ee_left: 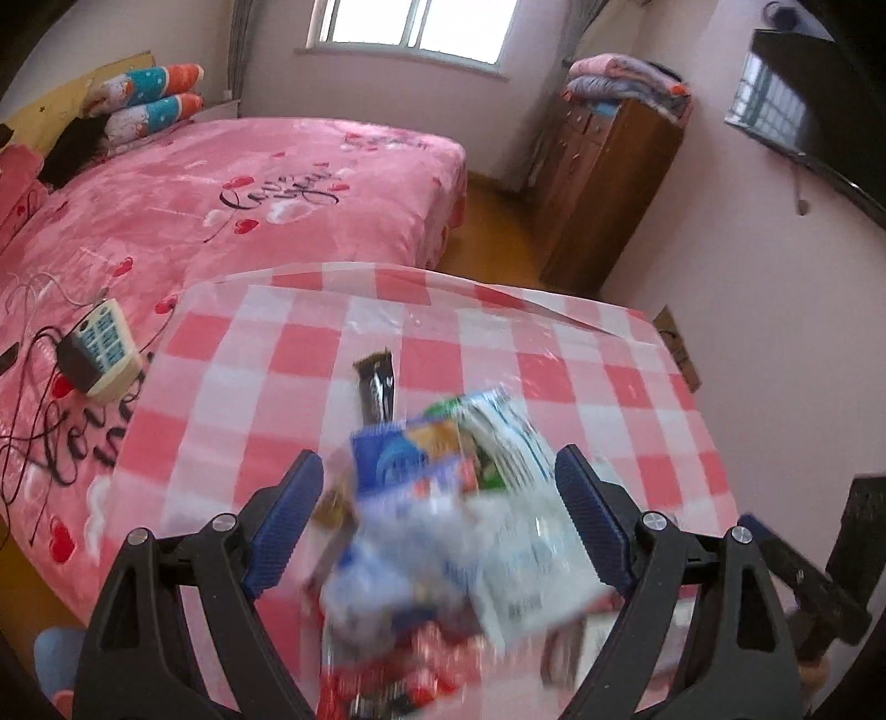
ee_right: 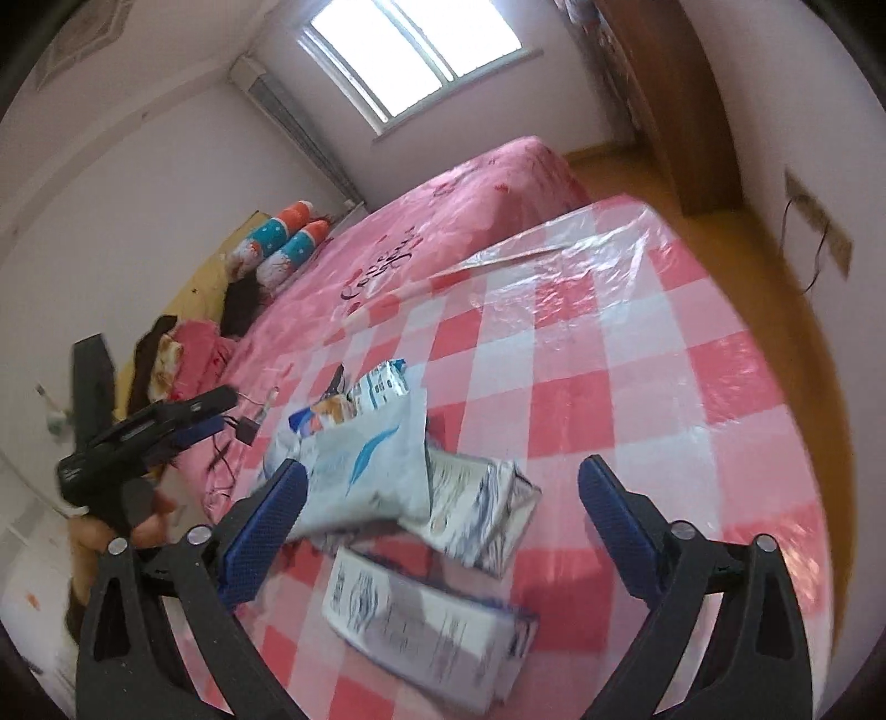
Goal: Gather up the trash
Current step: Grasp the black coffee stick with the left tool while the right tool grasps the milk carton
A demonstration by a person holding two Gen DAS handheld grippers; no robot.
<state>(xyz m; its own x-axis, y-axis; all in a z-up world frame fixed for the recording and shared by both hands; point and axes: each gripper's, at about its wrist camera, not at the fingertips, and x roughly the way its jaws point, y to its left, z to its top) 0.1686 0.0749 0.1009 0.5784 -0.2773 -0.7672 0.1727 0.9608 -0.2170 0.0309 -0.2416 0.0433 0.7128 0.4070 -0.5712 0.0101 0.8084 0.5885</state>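
My left wrist view looks steeply down, close over the wrappers [ee_left: 443,498] on the checked table [ee_left: 609,360]; my right looks shallower across it. Both share table, bed [ee_left: 221,194] and window [ee_left: 415,27].

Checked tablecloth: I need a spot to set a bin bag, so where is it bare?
The far half of the checked tablecloth is bare, from the wrapper pile out to its far edge near the bed, and so is its right side towards the wooden floor. It is crowded near the middle, where the wrappers overlap in front of both tongs.
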